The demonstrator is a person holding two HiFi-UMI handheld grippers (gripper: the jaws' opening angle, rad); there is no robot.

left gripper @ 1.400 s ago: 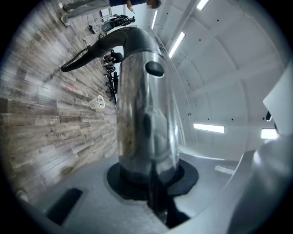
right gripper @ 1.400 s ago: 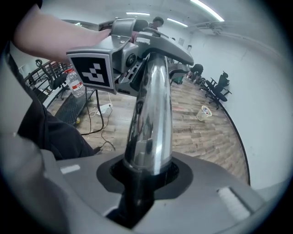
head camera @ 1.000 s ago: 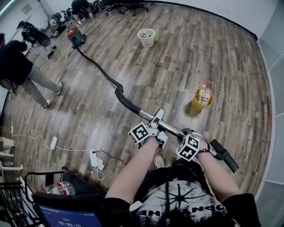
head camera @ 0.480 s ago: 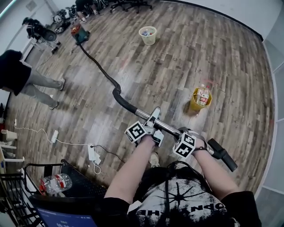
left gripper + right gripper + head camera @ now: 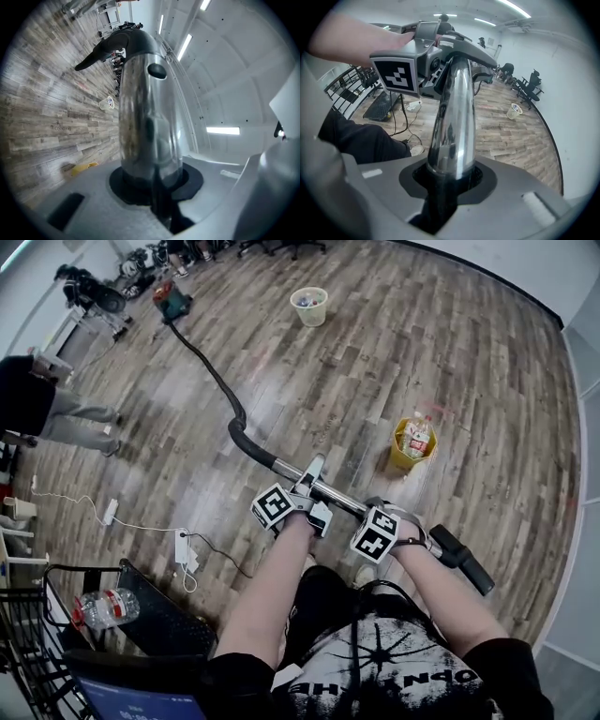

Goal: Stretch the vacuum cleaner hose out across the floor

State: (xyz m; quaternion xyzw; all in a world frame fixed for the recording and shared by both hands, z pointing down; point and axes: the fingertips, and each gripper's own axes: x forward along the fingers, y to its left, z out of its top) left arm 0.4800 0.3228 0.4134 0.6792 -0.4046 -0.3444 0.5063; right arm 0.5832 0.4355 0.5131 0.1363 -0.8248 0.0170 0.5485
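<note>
The person is holding the vacuum's chrome tube [image 5: 342, 502] in both claws, and each gripper view is showing that tube running straight through the jaws: the left claw [image 5: 312, 486] is pinching it near the end where the hose joins, and the right claw [image 5: 398, 521] is pinching it closer to the black handle [image 5: 459, 559]. From the tube, the black hose [image 5: 211, 381] is lying on the wooden floor [image 5: 450, 381] and running away to the upper left of the head view, with a few soft bends, to the vacuum cleaner [image 5: 172, 302] well apart near the far wall. So the hose's long axis is pointing from the claws toward the cleaner, and the left claw is sitting nearer to it. Judging from that, taking out the remaining bends is calling for a pull along this line, away from the cleaner, while steering between the yellow bin [image 5: 410, 448] and the person's own feet.
</note>
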